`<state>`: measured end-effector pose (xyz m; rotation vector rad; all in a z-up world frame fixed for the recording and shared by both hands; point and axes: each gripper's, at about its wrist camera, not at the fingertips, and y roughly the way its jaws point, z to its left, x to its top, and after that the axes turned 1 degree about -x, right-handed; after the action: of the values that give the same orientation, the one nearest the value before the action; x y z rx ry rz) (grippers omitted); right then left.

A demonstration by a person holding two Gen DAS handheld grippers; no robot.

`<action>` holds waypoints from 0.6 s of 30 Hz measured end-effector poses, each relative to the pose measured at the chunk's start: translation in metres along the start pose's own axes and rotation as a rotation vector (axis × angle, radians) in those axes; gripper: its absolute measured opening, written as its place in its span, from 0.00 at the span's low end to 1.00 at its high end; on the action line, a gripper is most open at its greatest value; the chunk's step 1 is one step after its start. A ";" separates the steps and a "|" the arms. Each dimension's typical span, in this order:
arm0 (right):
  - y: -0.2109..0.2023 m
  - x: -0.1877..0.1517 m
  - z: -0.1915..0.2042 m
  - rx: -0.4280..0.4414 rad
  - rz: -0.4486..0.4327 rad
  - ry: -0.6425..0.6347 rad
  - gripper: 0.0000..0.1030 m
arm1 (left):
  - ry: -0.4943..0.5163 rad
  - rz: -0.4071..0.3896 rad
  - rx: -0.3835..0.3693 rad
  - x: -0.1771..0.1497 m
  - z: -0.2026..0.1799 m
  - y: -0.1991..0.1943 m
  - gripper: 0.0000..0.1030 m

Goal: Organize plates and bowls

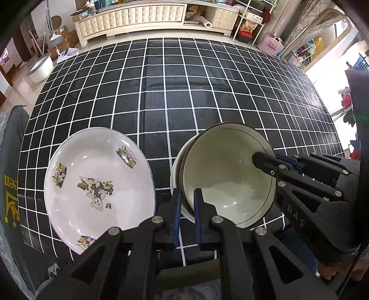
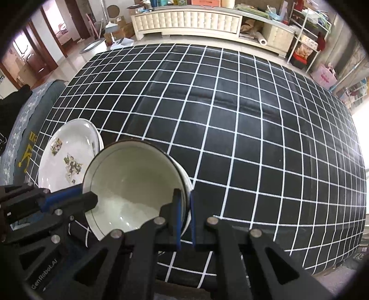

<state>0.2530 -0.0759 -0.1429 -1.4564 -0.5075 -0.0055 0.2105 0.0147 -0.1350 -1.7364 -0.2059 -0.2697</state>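
Observation:
A stack of cream bowls (image 1: 226, 175) with dark rim lines sits near the front of the table; it also shows in the right wrist view (image 2: 133, 184). My left gripper (image 1: 186, 196) is shut on the stack's left rim. My right gripper (image 2: 184, 198) is shut on its right rim, and it shows in the left wrist view (image 1: 267, 162). A white plate with printed pictures (image 1: 96, 182) lies flat to the left of the bowls, apart from them, and appears in the right wrist view (image 2: 66, 159).
The table wears a black cloth with a white grid (image 1: 184, 92). A grey chair back with yellow lettering (image 1: 10, 196) stands at the left edge. A cream cabinet (image 1: 143, 16) and shelves (image 1: 251, 20) stand beyond the table's far edge.

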 end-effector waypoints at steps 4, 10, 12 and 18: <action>0.002 0.004 -0.005 0.037 0.006 0.024 0.10 | -0.004 -0.011 -0.008 -0.001 0.004 -0.001 0.09; -0.008 0.003 -0.014 0.082 -0.030 0.025 0.13 | -0.044 -0.044 -0.021 0.000 0.016 -0.009 0.20; -0.012 0.003 -0.018 0.091 -0.048 0.038 0.19 | -0.062 -0.060 -0.036 0.001 0.022 -0.014 0.27; -0.008 0.009 -0.032 0.089 -0.057 0.088 0.42 | -0.093 -0.081 -0.036 0.010 0.031 -0.018 0.35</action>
<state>0.2690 -0.1043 -0.1330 -1.3478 -0.4713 -0.0914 0.2165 0.0486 -0.1204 -1.7800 -0.3415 -0.2528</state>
